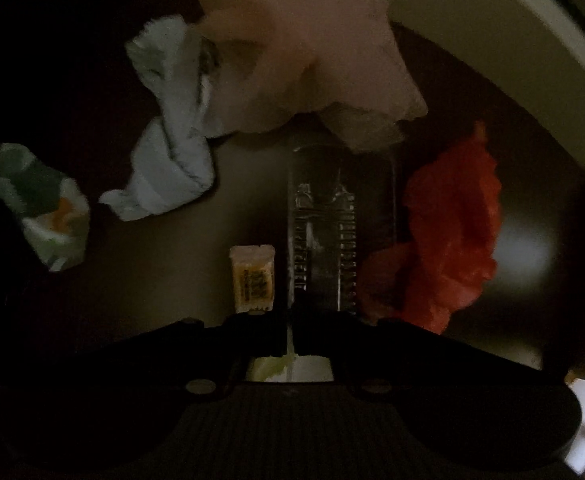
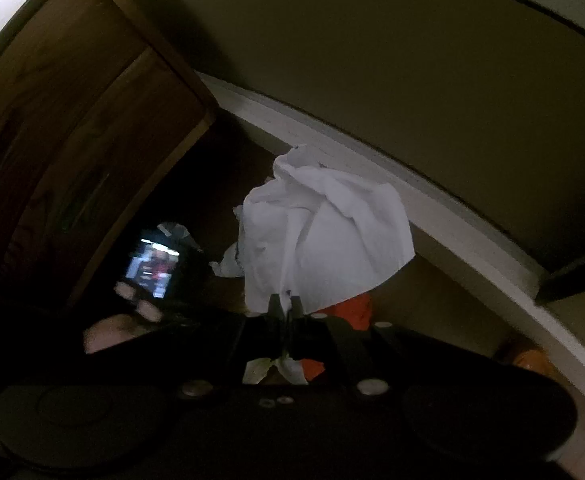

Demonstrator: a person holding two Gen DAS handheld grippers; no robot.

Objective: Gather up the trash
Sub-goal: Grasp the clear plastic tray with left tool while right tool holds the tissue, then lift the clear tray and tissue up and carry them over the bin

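**Trash pickup partway: two tissues pinched, floor litter left**

Left gripper points down, clenched on pale tissue that bunches at and beyond its tips. Still loose on the floor, left to right of those fingers: green-white wrapper, twisted white paper, yellow candy just beside, red wrapper. Right gripper is clamped on white tissue, which billows ahead of its tips, clear of the floor.

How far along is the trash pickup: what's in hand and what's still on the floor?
Nothing visibly binned yet. In hand: the right gripper is shut on a white tissue; the left gripper is shut, its catch unclear. Left on the floor: twisted white paper, green-and-orange wrapper, yellow sachet, red wrapper.
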